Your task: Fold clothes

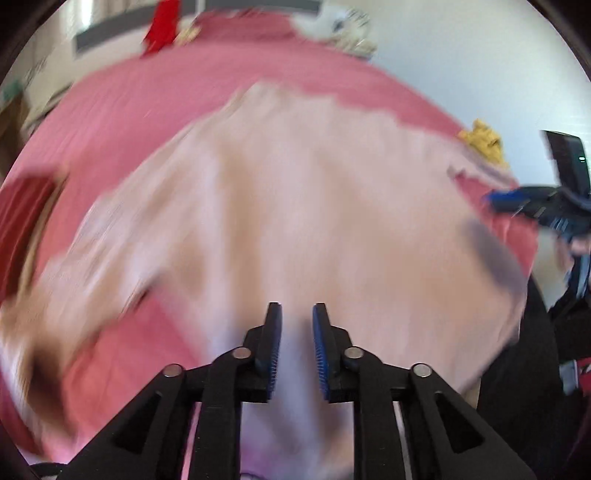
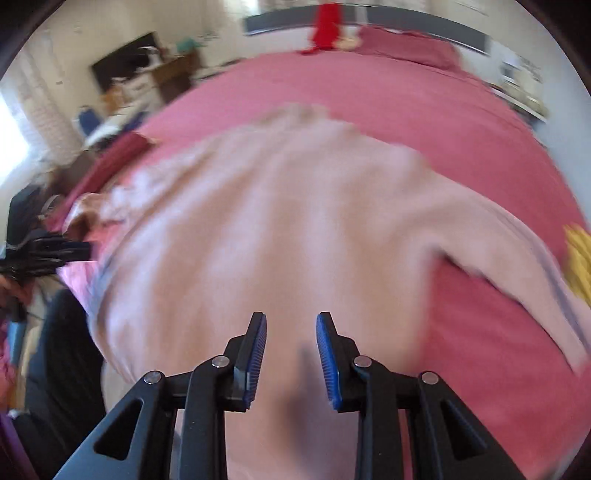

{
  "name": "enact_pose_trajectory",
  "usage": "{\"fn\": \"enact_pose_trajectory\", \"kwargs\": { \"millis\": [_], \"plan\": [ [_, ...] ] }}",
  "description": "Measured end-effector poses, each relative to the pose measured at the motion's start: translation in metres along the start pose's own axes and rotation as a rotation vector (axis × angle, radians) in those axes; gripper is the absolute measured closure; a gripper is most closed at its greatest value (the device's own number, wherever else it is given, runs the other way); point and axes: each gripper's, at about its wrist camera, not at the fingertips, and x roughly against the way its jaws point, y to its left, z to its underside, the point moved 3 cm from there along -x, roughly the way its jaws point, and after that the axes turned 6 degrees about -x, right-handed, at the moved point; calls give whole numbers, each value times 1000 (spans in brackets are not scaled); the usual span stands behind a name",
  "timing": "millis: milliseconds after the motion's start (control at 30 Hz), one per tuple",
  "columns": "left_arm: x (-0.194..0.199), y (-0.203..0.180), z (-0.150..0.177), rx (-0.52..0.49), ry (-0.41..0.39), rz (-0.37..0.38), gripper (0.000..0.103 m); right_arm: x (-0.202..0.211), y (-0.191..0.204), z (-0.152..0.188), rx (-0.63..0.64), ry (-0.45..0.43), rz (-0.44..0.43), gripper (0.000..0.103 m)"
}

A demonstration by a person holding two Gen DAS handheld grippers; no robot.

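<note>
A pale pink long-sleeved top [image 1: 314, 206] lies spread on the pink bed sheet [image 1: 147, 110], blurred in both views. In the left wrist view my left gripper [image 1: 297, 306] hangs above the top's near hem. It is open, and only the cloth below shows through the gap. The right wrist view shows the same top [image 2: 295, 221] with one sleeve [image 2: 517, 258] stretched to the right. My right gripper [image 2: 291, 315] is also open above the near hem and holds nothing. Each gripper's black body shows at the edge of the other view, the two standing side by side.
A yellow cloth [image 1: 482, 142] lies at the bed's right side, also seen as yellow cloth [image 2: 580, 258]. A dark red item [image 1: 22, 221] sits at the left edge. A bright red thing [image 2: 327, 26] and a pink pillow [image 2: 406, 44] are at the far end. Furniture [image 2: 147, 74] stands beyond.
</note>
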Motion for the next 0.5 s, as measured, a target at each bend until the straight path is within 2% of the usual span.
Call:
{"fn": "enact_pose_trajectory", "kwargs": {
  "millis": [33, 133, 200, 267, 333, 433, 500],
  "plan": [
    [-24, -7, -9, -1, 11, -5, 60, -18, 9, -15, -6, 16, -16, 75],
    [-60, -32, 52, -86, 111, -99, 59, -73, 41, -15, 9, 109, -9, 75],
    [-65, -47, 72, -212, 119, -176, 59, -73, 49, 14, 67, 144, 29, 75],
    [-52, -54, 96, -286, 134, -216, 56, -70, 56, 45, 128, 176, 68, 74],
    [-35, -55, 122, -310, 165, -220, 48, -67, 64, 76, 189, 209, 107, 74],
    [-21, -49, 155, -318, 247, -192, 44, -42, 60, 129, 192, 262, 83, 73],
    [-15, -44, 167, -319, 300, -161, 44, -39, 49, 164, 139, 394, 54, 73]
  ]
}}
